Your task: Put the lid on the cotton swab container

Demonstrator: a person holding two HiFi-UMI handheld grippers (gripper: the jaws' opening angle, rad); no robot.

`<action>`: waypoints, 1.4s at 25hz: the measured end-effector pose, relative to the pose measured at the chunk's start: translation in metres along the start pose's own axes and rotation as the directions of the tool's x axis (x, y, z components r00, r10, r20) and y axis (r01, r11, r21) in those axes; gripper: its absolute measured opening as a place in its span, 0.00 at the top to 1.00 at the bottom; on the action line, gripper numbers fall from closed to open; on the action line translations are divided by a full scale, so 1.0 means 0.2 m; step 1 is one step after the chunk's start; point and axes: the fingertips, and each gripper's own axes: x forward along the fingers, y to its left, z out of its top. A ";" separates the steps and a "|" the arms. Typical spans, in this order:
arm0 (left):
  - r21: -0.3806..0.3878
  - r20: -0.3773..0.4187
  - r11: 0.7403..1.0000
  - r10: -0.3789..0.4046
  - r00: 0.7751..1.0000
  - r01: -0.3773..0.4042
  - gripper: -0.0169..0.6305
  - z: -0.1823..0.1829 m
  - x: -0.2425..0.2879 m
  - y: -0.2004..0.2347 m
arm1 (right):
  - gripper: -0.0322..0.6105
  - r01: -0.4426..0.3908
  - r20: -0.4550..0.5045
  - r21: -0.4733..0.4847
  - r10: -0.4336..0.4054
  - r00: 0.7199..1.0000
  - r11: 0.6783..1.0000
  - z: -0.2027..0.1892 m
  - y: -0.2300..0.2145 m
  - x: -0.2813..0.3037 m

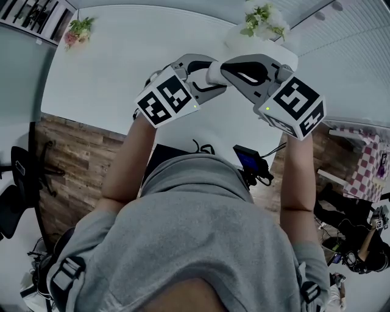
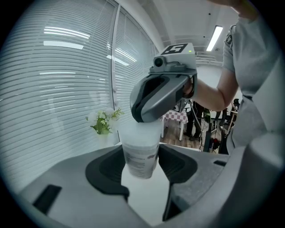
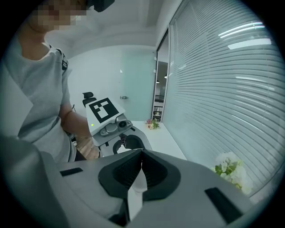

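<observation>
In the left gripper view a translucent cotton swab container (image 2: 139,147) with a printed label stands upright between the dark pads of my left gripper (image 2: 141,165), which is shut on its sides. My right gripper (image 2: 153,111) hangs right over the container's top and hides the rim. In the right gripper view my right gripper (image 3: 141,153) has its jaws nearly together on a thin white lid (image 3: 137,189) seen edge-on. The head view shows the left gripper (image 1: 204,74) and right gripper (image 1: 223,68) meeting tip to tip above the white table (image 1: 116,73).
A vase of white flowers (image 1: 265,18) stands at the table's far edge by the blinds, and pink flowers (image 1: 79,29) sit at the far left. An office chair (image 1: 15,183) is at the left. A black device (image 1: 250,161) is near the person's body.
</observation>
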 end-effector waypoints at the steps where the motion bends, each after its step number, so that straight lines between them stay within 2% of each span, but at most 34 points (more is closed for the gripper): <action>1: -0.008 0.009 1.000 0.000 1.000 0.000 0.61 0.00 0.00 0.00 | 0.91 0.007 0.012 0.008 -0.007 1.000 1.000 0.01 0.00 0.00; 7: -0.035 0.035 0.999 -0.004 0.999 0.005 0.61 0.03 -0.01 0.01 | 0.91 0.060 0.054 -0.009 -0.060 0.997 0.998 0.04 0.01 0.00; 12: -0.018 0.006 1.000 -0.003 1.000 0.003 0.62 0.01 0.00 -0.01 | 0.91 0.060 0.030 -0.025 -0.060 0.998 0.998 0.01 0.02 0.00; 16: -0.020 0.015 0.999 -0.033 0.999 0.033 0.62 0.01 0.00 -0.03 | 0.91 0.004 0.070 0.031 -0.006 0.998 1.000 0.02 0.03 -0.03; 26: -0.029 0.020 1.000 -0.005 1.000 0.005 0.62 0.00 -0.01 0.00 | 0.91 0.040 0.153 0.083 -0.052 0.987 0.996 0.06 -0.03 -0.10; 28: -0.038 0.025 0.999 0.006 1.000 -0.005 0.62 0.00 -0.02 0.01 | 0.91 0.029 0.205 0.125 -0.054 0.977 0.992 0.07 -0.04 -0.13; 31: -0.049 0.028 0.998 0.026 0.999 -0.025 0.62 -0.01 -0.04 0.03 | 0.91 0.016 0.307 0.196 -0.077 0.949 0.980 0.09 -0.07 -0.19; 35: -0.066 0.027 0.996 0.063 0.998 -0.061 0.62 -0.03 -0.06 0.08 | 0.91 0.056 0.340 0.243 -0.139 0.930 0.968 0.05 -0.13 -0.26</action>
